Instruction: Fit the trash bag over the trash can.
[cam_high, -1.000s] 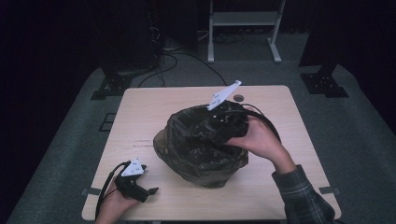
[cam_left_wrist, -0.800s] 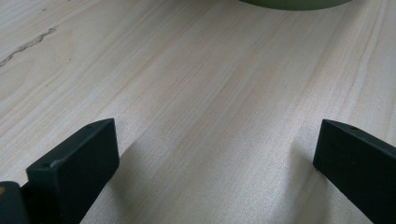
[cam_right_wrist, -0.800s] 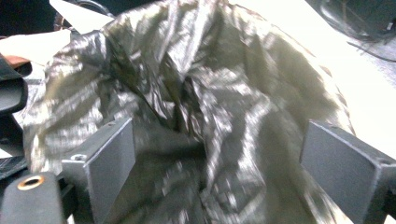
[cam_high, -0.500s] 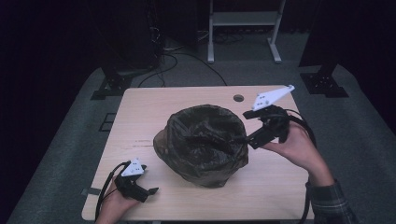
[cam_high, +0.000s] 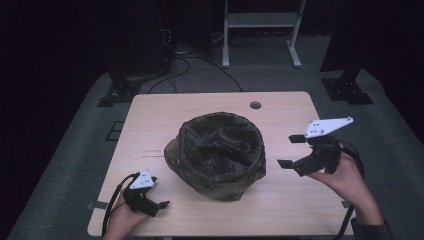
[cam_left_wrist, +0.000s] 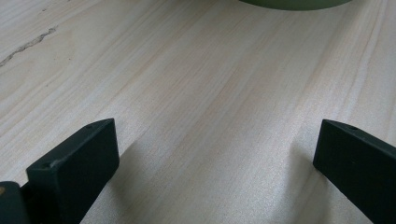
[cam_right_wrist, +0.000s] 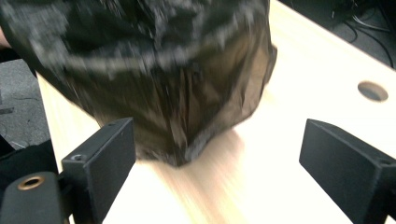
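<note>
Black jaws of the right gripper stand wide apart, holding nothing, just beside the bin with its dark plastic liner at the middle of the table. The left gripper, also spread, rests near the front edge, probably waiting.

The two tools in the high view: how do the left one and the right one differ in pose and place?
The left tool lies low at the table's near edge, away from the black bag; the right tool is lifted, beside the bag. The left one points right, the right one points left toward the bag. Both are open and empty.
</note>
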